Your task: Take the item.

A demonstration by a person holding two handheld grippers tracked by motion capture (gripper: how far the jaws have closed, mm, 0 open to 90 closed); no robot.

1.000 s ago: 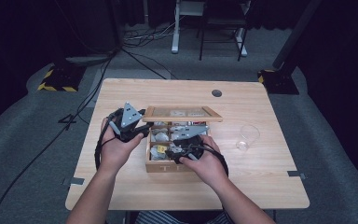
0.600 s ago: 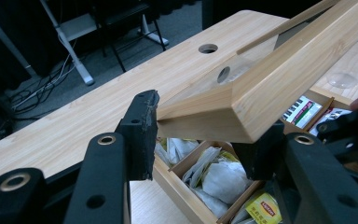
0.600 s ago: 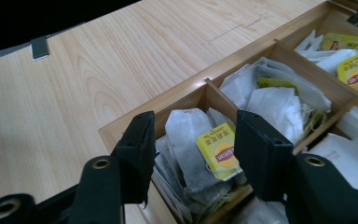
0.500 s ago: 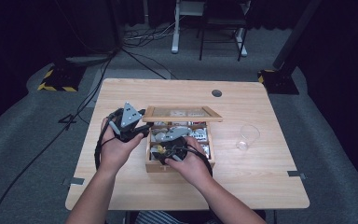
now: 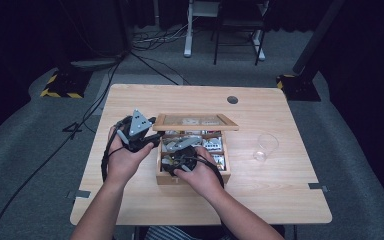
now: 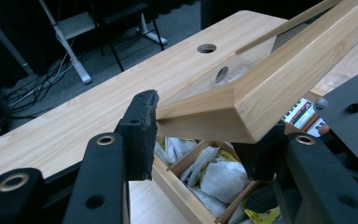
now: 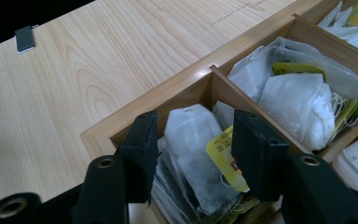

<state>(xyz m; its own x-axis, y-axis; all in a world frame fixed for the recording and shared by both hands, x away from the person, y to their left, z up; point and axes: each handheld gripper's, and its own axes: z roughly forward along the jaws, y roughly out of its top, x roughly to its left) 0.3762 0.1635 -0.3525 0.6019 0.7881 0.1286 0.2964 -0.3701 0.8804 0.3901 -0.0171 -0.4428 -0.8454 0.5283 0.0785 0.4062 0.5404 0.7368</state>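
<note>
While the left gripper (image 6: 198, 135) pinches the hinged wooden lid (image 6: 279, 79) raised, the right gripper (image 7: 193, 151), jaws spread, straddles an upright white tea bag (image 7: 196, 154) in the near-left compartment of the wooden box (image 5: 190, 177) on the bench (image 5: 280, 190).

Pale wooden box (image 5: 192, 178) holds white tea bags (image 7: 200, 154) with yellow tags (image 7: 223, 156); black jaws.

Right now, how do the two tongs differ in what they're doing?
The left tongs grip the corner of the raised wooden lid, holding the box open; the right tongs reach down into a corner compartment. The left are shut on wood, while the right stand open around a tea bag, not yet pinching it. Both have black jaws.
</note>
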